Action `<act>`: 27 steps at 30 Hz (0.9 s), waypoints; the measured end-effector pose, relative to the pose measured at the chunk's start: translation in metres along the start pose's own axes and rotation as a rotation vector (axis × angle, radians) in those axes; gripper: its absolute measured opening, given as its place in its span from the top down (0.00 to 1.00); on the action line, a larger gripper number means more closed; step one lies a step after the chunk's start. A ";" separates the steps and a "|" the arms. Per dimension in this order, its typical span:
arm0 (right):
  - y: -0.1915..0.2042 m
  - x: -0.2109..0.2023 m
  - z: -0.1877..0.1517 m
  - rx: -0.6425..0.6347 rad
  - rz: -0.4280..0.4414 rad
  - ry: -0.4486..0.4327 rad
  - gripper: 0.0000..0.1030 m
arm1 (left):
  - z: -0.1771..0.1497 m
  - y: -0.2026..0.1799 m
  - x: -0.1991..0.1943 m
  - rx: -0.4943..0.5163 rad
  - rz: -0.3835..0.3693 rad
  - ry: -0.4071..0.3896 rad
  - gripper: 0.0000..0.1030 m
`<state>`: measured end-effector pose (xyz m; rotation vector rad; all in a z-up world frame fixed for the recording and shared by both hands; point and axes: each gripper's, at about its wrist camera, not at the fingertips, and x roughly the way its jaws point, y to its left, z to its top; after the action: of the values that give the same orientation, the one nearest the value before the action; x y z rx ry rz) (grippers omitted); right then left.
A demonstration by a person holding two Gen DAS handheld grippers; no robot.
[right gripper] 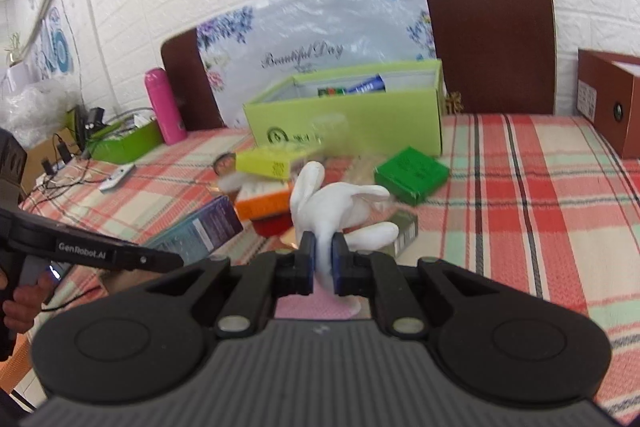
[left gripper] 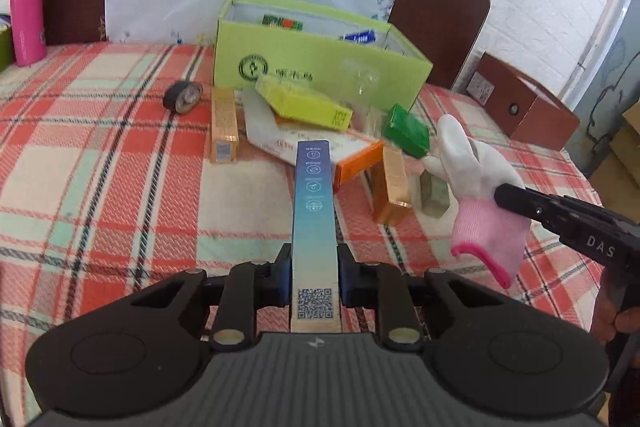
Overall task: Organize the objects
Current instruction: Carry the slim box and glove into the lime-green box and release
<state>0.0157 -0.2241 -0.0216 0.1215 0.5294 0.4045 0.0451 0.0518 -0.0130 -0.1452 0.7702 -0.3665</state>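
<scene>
My left claw (left gripper: 313, 273) tilts downward, clamped on a long blue box (left gripper: 313, 203) — my right claw (right gripper: 322, 261) pinches a white glove (right gripper: 332, 205) above the worktop (left gripper: 100, 163).

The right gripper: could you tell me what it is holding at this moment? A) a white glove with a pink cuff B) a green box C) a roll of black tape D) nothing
A: the right gripper is shut on the white glove, whose fingers stick out past the pads while its pink cuff hangs below, as the left wrist view also shows.
</scene>
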 end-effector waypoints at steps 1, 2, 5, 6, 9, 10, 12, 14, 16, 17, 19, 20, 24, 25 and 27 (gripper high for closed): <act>0.001 -0.002 0.004 -0.006 0.003 -0.014 0.92 | 0.003 0.000 -0.004 0.004 -0.002 -0.015 0.79; 0.001 -0.003 0.008 -0.012 0.003 -0.027 0.92 | 0.008 -0.001 -0.008 0.009 -0.005 -0.035 0.79; 0.002 -0.005 0.021 -0.031 0.002 -0.071 0.92 | 0.022 -0.004 -0.018 0.030 -0.006 -0.093 0.79; 0.001 -0.005 0.026 -0.034 0.001 -0.087 0.92 | 0.028 -0.006 -0.020 0.037 -0.007 -0.111 0.79; 0.000 -0.005 0.041 -0.048 -0.007 -0.134 0.92 | 0.046 -0.011 -0.025 0.059 -0.017 -0.165 0.79; -0.001 -0.004 0.046 -0.054 -0.011 -0.148 0.92 | 0.053 -0.013 -0.026 0.064 -0.022 -0.182 0.79; -0.003 0.000 0.055 -0.062 -0.023 -0.173 0.92 | 0.066 -0.017 -0.025 0.071 -0.033 -0.213 0.79; -0.006 0.004 0.065 -0.066 -0.034 -0.194 0.92 | 0.078 -0.020 -0.022 0.075 -0.042 -0.236 0.79; -0.010 0.010 0.075 -0.071 -0.044 -0.212 0.92 | 0.091 -0.023 -0.017 0.066 -0.052 -0.253 0.79; -0.012 0.013 0.080 -0.074 -0.049 -0.220 0.92 | 0.098 -0.023 -0.013 0.057 -0.059 -0.260 0.79; -0.016 0.021 0.091 -0.081 -0.061 -0.237 0.92 | 0.114 -0.023 -0.004 0.030 -0.071 -0.270 0.79; -0.019 0.026 0.096 -0.084 -0.068 -0.247 0.92 | 0.121 -0.023 0.001 0.020 -0.072 -0.273 0.79; -0.031 0.046 0.116 -0.091 -0.100 -0.270 0.92 | 0.154 -0.027 0.024 -0.003 -0.053 -0.285 0.79; -0.034 0.053 0.121 -0.089 -0.107 -0.272 0.92 | 0.162 -0.029 0.031 -0.001 -0.047 -0.287 0.79; -0.041 0.066 0.130 -0.085 -0.116 -0.273 0.92 | 0.177 -0.030 0.045 0.002 -0.047 -0.282 0.79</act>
<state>0.1480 -0.2363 0.0502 0.0618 0.2481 0.2910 0.1913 0.0057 0.0913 -0.2086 0.4886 -0.3816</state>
